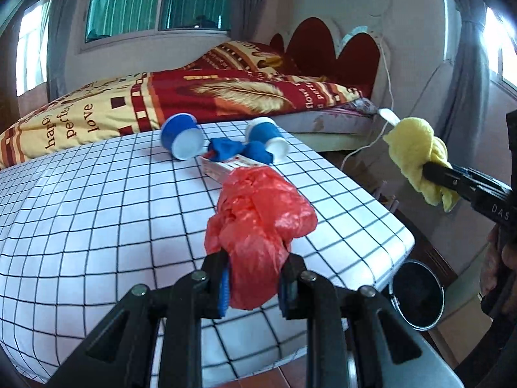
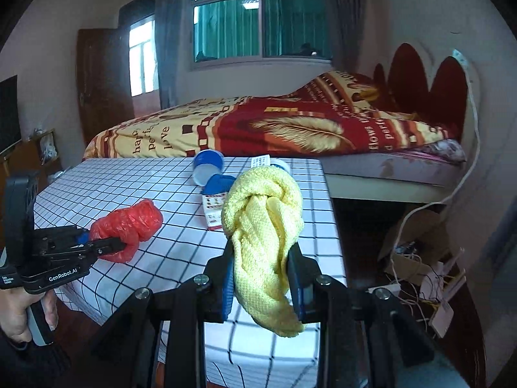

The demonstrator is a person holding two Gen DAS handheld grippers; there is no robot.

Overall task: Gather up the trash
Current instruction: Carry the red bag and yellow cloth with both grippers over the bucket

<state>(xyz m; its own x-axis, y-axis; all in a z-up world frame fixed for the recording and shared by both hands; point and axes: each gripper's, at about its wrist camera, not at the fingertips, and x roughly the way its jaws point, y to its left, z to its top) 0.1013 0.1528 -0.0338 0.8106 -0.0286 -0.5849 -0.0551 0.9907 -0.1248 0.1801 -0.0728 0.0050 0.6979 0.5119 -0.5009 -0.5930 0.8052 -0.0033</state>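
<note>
Nearest the lens in the left wrist view, the left gripper (image 1: 255,283) is clenched on a crumpled red plastic bag (image 1: 258,223), thin and glossy, bulging past the black fingers toward 12 o'clock, above the table. At 4 o'clock from it, below the table's rounded corner, sits a round dark bin (image 1: 416,297) with a metal rim. The table (image 1: 97,210) wears a smooth white cloth with a black grid.

The right gripper (image 2: 263,278) is clamped on a knotted yellow cloth (image 2: 261,226), nubby terry, its loose end hanging past the pads.

Farther out on the table, at 12 o'clock from the red bag, lie a flat printed carton (image 1: 219,166), a wad of crumpled blue material (image 1: 226,148) and two tipped blue paper cups (image 1: 182,139) (image 1: 268,135) with white insides. Beyond stands a bed (image 1: 161,97) with a red and yellow quilt and a scalloped red headboard (image 1: 323,51).
</note>
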